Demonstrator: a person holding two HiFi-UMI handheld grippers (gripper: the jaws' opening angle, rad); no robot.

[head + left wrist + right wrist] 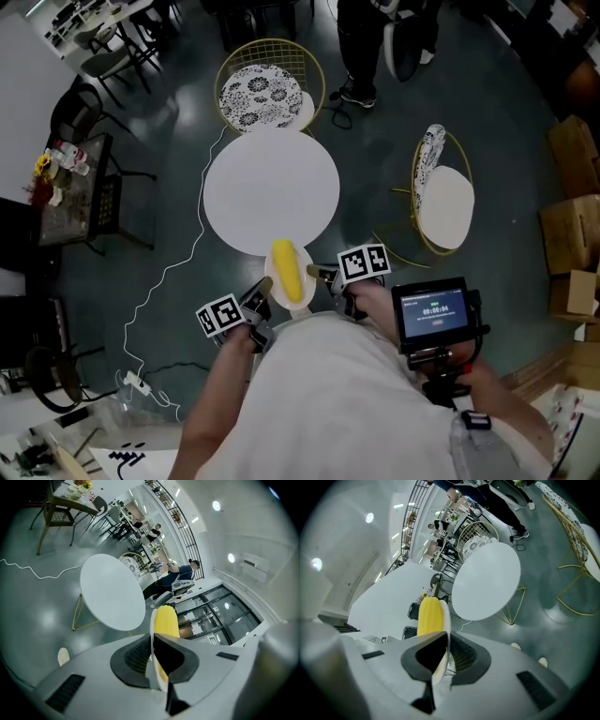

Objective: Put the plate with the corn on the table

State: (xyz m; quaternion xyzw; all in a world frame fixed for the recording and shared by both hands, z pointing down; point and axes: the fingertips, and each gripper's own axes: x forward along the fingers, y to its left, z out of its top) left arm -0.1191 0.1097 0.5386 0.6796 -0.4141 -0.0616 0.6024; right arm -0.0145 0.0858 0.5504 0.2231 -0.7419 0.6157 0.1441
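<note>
At the round counter's (271, 187) near edge, my left gripper (261, 298) and right gripper (320, 275) pinch a white plate (308, 274) bearing yellow corn (287, 270).

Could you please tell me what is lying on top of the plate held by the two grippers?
A single yellow corn cob lies on the plate, which the left gripper and right gripper clamp by opposite rims. The plate surface beneath the cob is covered.
</note>
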